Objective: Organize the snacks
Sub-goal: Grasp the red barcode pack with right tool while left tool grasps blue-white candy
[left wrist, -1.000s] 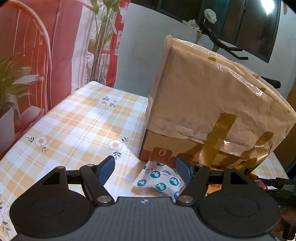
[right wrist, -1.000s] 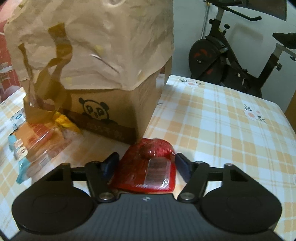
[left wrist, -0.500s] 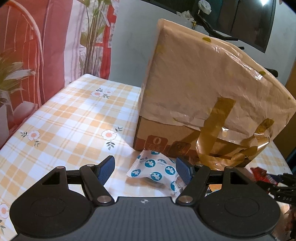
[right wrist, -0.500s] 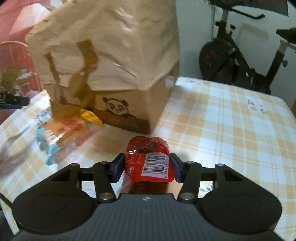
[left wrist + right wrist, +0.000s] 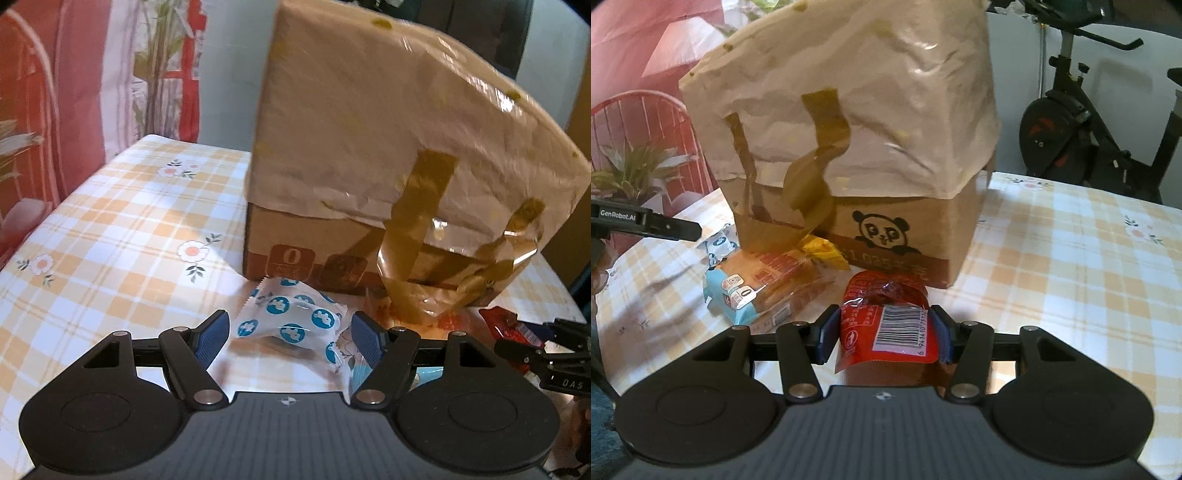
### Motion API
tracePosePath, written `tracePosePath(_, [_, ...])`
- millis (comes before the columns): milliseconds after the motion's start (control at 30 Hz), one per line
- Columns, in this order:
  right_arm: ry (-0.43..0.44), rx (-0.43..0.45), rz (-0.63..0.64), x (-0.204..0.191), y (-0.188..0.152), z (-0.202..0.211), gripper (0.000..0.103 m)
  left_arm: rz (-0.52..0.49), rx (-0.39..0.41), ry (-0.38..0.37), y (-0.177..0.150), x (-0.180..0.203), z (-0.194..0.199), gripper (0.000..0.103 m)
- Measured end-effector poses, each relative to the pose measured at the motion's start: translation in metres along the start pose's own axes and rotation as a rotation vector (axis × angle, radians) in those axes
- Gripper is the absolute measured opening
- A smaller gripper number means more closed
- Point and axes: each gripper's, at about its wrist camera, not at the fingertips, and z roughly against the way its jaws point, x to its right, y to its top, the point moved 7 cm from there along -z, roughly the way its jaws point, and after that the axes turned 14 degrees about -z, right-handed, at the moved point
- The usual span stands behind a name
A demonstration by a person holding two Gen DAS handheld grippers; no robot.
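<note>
Snacks lie on a checked tablecloth point(image 5: 1071, 258) in front of a paper-covered cardboard box point(image 5: 849, 129). The red packet point(image 5: 886, 321), barcode up, is clamped between the blue pads of the right gripper point(image 5: 884, 332), lifted just in front of the box's panda-printed side. To its left on the cloth lie a clear-wrapped bread pack with a blue end point(image 5: 764, 284) and a yellow wrapper point(image 5: 825, 253) against the box foot.

The left gripper point(image 5: 290, 338) hangs with its pads apart on either side of a white packet with blue dots point(image 5: 291, 319); neither pad touches it. That packet rests on the cloth just beside the box's point(image 5: 388, 147) lower corner. Brown tape strips point(image 5: 417, 221) hang loose down the box's paper cover. In the left wrist view the red packet point(image 5: 506, 325) and the right gripper's tip show at the far right edge. Behind the table stand an exercise bike point(image 5: 1089, 122) and a red printed curtain point(image 5: 55, 92).
</note>
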Motion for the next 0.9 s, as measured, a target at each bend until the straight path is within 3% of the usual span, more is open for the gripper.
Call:
tracePosePath(167, [0.008, -0.010, -0.024, 0.003, -0.007, -0.003, 0.054, -0.024, -0.036, 0.000, 0.003, 0.002, -0.020, 0.076])
tracePosePath(533, [0.012, -0.005, -0.042, 0.006, -0.010, -0.002, 0.054, 0.131, -0.077, 0.106, 0.006, -0.014, -0.044, 0.080])
tracePosePath(900, [0.023, 0.010, -0.074, 0.010, -0.008, 0.001, 0.054, 0.087, -0.124, 0.106, -0.017, -0.021, -0.012, 0.084])
